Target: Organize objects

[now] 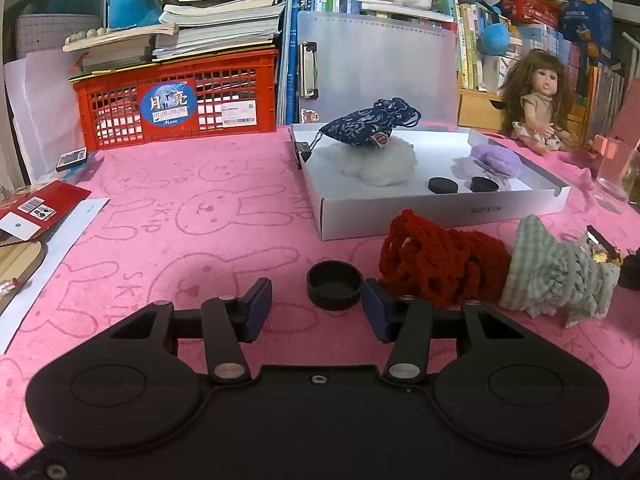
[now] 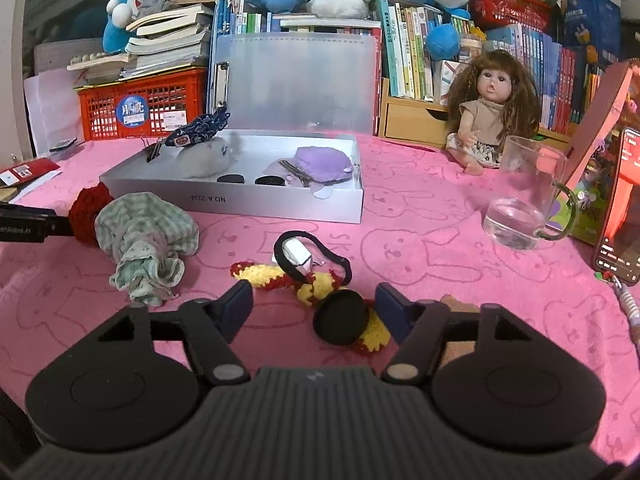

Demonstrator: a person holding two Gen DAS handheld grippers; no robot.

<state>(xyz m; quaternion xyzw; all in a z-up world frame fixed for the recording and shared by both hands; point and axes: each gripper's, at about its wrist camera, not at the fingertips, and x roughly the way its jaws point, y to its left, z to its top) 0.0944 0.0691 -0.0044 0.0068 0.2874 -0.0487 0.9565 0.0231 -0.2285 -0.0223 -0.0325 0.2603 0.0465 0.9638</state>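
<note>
Looks like the pick-up step: both grippers, left gripper and right gripper, have jaws part-open around a black cap on the counter, gripping nothing yet, so next comes squeezing and carrying toward the white box at 1 o'clock.

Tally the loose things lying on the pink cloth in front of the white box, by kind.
Black caps: 2
Crochet pieces: 2
Green checked cloth: 1
Black hair tie: 1
Total: 6
</note>
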